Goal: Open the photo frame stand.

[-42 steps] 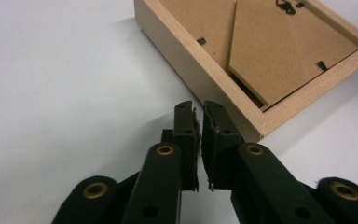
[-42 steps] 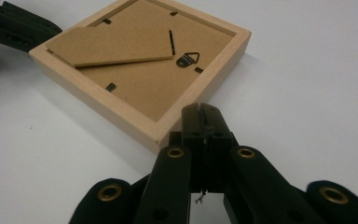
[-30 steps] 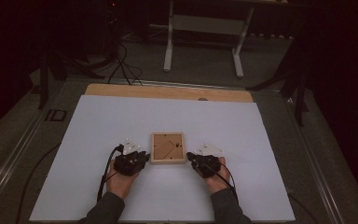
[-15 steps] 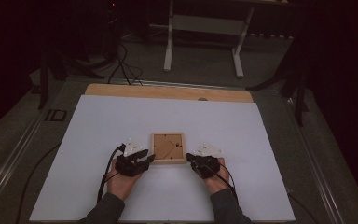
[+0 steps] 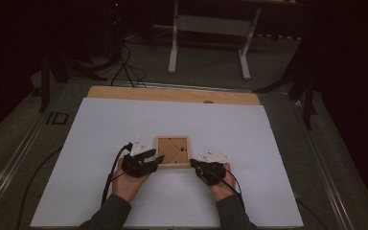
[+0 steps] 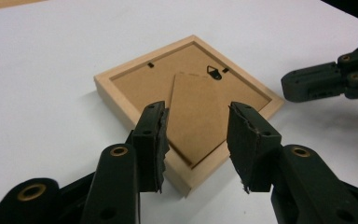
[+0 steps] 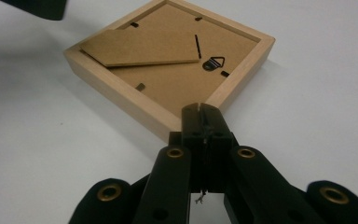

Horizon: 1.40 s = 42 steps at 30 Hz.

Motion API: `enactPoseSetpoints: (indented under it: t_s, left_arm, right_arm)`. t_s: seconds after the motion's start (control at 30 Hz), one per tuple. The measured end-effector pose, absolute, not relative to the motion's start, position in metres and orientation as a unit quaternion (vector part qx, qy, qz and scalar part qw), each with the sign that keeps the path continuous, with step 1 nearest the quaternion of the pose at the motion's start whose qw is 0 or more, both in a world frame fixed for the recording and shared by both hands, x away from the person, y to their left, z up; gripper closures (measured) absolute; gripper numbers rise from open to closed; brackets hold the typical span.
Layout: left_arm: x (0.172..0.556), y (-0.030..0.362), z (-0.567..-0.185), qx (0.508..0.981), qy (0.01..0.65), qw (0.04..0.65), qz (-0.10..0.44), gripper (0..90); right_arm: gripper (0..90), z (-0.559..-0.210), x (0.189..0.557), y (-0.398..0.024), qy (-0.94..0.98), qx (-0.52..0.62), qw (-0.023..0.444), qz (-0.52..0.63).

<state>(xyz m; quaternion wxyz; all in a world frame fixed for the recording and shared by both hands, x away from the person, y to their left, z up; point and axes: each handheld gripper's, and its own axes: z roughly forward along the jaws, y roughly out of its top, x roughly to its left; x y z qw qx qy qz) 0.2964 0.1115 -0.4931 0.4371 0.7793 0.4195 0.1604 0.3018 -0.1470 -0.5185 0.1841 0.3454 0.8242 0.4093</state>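
A light wooden picture frame (image 5: 172,151) lies face down on the white table sheet (image 5: 124,120), its brown backing, folded stand flap (image 7: 140,46) and black hanger (image 7: 213,63) facing up. My left gripper (image 5: 157,155) is at the frame's left near corner. In the left gripper view the frame (image 6: 135,79) lies beyond my left gripper (image 6: 196,108); its jaws have just been opening and now straddle the near corner, pads off the wood. My right gripper (image 7: 200,109) is shut, its joined tips right at the edge of the frame (image 7: 116,93) by its near right corner (image 5: 192,163).
A bare wooden strip (image 5: 172,94) runs along the sheet's far edge. Beyond it on the dark floor stand a pale metal frame (image 5: 206,28) and loose cables (image 5: 124,62). A black cable (image 5: 109,179) trails from my left gripper toward the near edge.
The left gripper's jaws have spread apart and the hand has lifted slightly by the frame's corner. The frame and the right gripper have stayed where they were.
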Motion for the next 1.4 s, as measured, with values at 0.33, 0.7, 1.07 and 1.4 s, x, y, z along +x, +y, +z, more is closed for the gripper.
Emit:
enactPoseSetpoints:
  t_s: [0.33,0.7,1.07,1.4]
  left_arm:
    - [0.31,0.102,-0.494,0.796,0.418,0.414,0.144,54.9]
    - [0.321,0.091,-0.503,0.814,0.414,0.378,0.153,48.2]
    - [0.326,0.083,-0.508,0.823,0.411,0.361,0.156,44.1]
    - [0.325,0.076,-0.51,0.829,0.408,0.347,0.163,46.4]
  right_arm:
    - [89.3,-0.519,0.3,-0.145,0.825,0.34,0.18,0.414]
    - [89.4,-0.52,0.303,-0.145,0.822,0.341,0.175,0.421]
    - [89.4,-0.521,0.303,-0.144,0.822,0.34,0.176,0.422]
    - [89.3,-0.521,0.303,-0.144,0.823,0.338,0.177,0.421]
